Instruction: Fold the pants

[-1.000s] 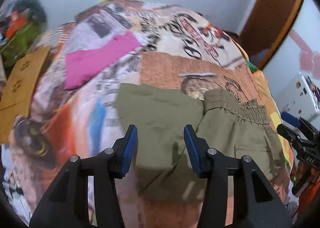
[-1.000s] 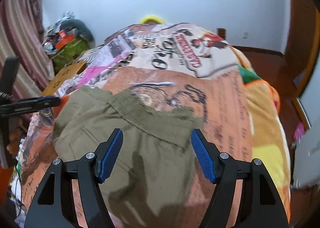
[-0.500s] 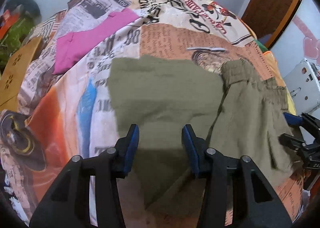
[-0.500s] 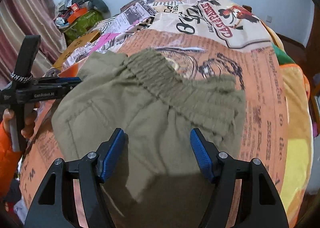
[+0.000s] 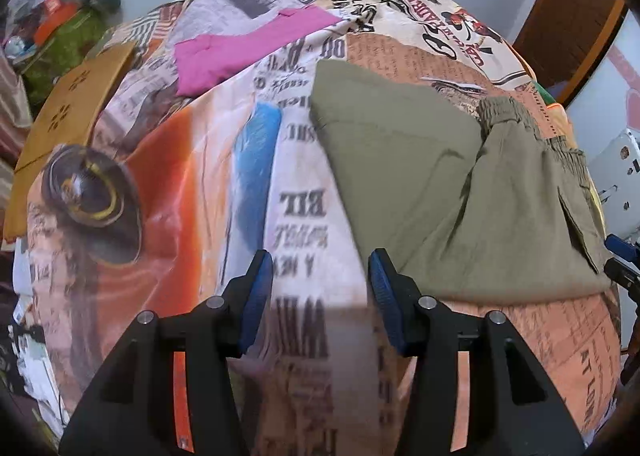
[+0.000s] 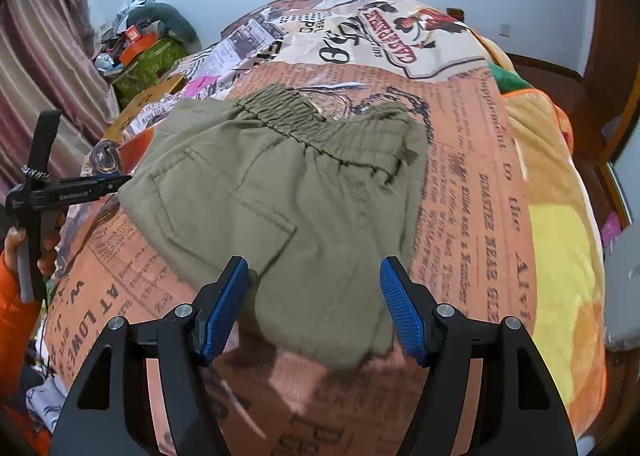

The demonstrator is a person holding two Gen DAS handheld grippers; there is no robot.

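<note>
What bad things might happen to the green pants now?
1. The left hand-held gripper is over bare bedspread, beside the pants, so closing here may pinch the cover instead.
2. The right hand-held gripper straddles a rumpled edge and may grab only the top layer.
3. The bunched waistband may make the fold crooked.

The printed bedspread (image 6: 492,184) carries nearly all the lettering, most of it upside down from here. Beside the olive pants (image 6: 280,192), black newspaper type reads "DISASTER NEAR GLE" and "Supplement to the". Nearer the front edge stands "AT LOWES". Further up the bed, a cream panel with a rooster bears a red banner reading "CASAPERES", though I cannot be sure of every letter. From the left wrist view, the same bedspread (image 5: 296,160) shows "BIL" inverted on a white strip. The black bar of the left gripper (image 6: 64,192) has a small white brand mark, too fine to read.
</note>
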